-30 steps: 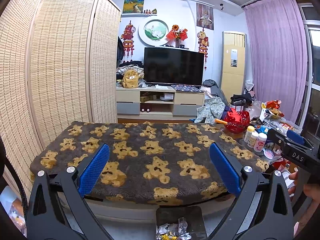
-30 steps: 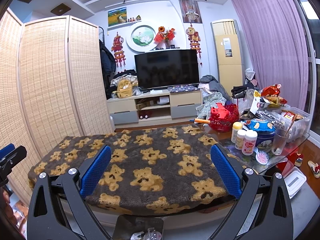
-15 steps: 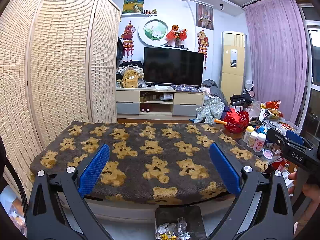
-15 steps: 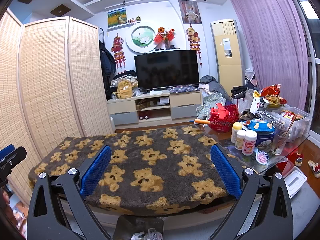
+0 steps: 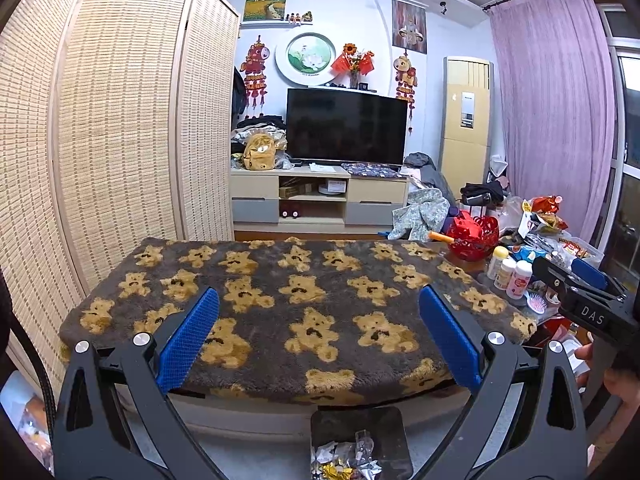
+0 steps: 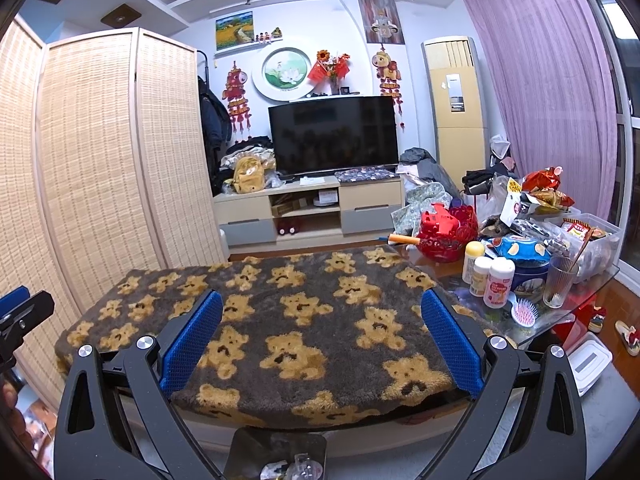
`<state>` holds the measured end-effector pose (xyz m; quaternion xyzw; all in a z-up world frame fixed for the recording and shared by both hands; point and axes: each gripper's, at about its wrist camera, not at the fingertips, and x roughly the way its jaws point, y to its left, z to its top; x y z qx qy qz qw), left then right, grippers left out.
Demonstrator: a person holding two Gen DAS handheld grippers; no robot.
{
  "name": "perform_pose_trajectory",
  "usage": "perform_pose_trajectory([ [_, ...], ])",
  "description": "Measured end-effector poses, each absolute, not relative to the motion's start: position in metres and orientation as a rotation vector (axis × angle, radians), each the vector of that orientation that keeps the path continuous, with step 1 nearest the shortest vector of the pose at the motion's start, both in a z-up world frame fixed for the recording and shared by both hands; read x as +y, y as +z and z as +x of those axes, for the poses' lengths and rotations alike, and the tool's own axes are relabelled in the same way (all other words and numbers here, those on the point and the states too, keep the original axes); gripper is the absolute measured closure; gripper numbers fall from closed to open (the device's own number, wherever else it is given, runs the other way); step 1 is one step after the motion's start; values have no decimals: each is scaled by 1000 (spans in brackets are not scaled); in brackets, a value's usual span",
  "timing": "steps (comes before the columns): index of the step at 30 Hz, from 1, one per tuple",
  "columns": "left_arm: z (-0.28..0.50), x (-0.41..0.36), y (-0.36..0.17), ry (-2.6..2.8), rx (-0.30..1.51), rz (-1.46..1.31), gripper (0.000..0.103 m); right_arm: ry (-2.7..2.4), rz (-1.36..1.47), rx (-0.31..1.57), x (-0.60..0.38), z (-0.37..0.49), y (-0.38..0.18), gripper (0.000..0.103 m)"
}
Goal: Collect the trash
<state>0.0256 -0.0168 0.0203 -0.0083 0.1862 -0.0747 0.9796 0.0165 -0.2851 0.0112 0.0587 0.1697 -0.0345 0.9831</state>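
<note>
- A woven folding screen [image 5: 120, 140] stands along the left side of the room, close beside the table's left edge.
- My left gripper [image 5: 318, 336] hovers wide open and empty over the bear-print blanket [image 5: 296, 312] covering the table; the whole blanket lies bare.
- Below the near edge, a dark bin [image 5: 360, 440] holds crumpled wrappers [image 5: 346, 460], the trash.
- My right gripper [image 6: 322, 334] is likewise spread wide, holding nothing.
- Beyond the far edge, open floor runs to the TV [image 6: 334, 136].
- Bottles [image 6: 498, 282], a glass [image 6: 560, 282] and snack bags [image 6: 542, 192] crowd the right end.
</note>
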Motion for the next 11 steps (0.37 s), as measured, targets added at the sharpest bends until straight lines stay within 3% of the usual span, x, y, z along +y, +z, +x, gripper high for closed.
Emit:
perform_pose_trajectory([
  [11,31,-16,17,-145,403,-11,8,-70,124,350,-282,16,7,3],
])
